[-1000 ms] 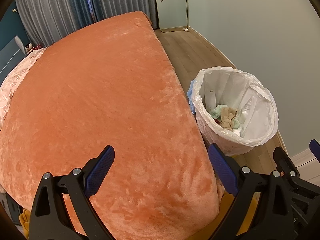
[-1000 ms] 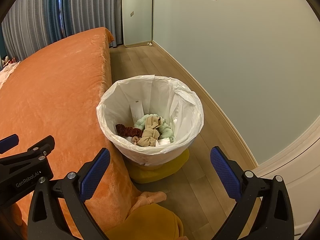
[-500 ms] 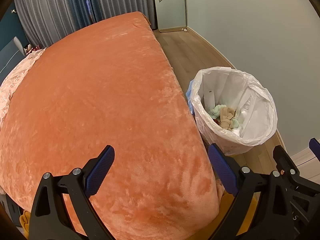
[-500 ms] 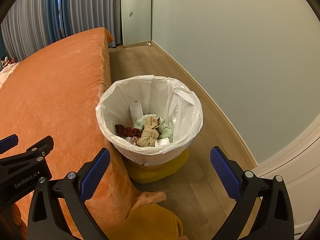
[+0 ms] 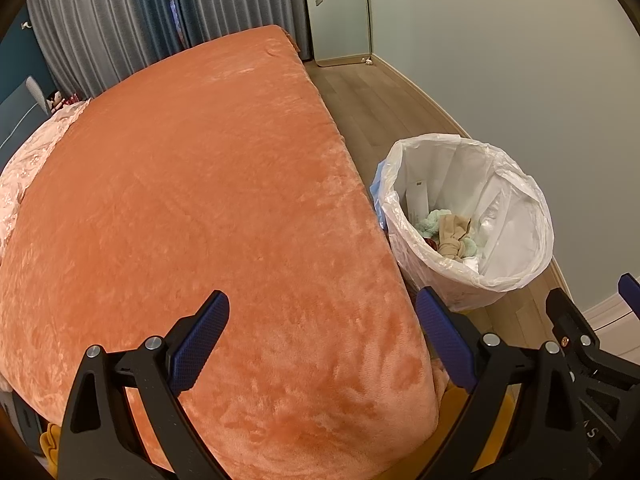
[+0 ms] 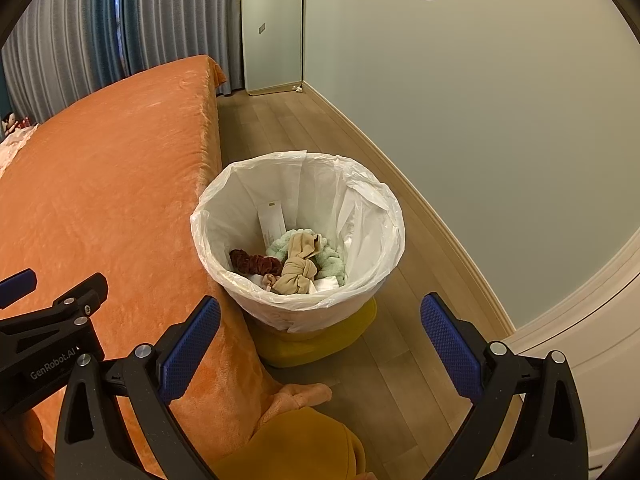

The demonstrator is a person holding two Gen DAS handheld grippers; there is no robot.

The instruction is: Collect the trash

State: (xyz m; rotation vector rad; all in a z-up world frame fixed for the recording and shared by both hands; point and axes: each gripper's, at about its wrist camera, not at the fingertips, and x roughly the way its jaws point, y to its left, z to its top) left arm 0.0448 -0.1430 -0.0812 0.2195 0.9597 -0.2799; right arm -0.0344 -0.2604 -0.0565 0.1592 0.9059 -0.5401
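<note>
In the left wrist view the edge of the orange plush bed cover (image 5: 208,208) hides the near side of the yellow waste bin lined with a white plastic bag (image 5: 516,216), which stands on the wooden floor (image 6: 304,136) just beside the bed. Inside lie a knotted beige stocking (image 6: 298,266), a mint fluffy cloth (image 6: 332,266), a dark red scrunchie (image 6: 254,262) and a white paper slip (image 6: 272,220); what lies beneath is hidden. The left gripper (image 5: 324,340) and right gripper (image 6: 320,340) both have jaws spread wide, holding nothing.

My left wrist view looks down across the orange bed (image 5: 192,208), trash bin (image 5: 516,272) off to its right. My right wrist view sits close above that bin (image 6: 240,280), facing the floor; both share bin and bed edge.
</note>
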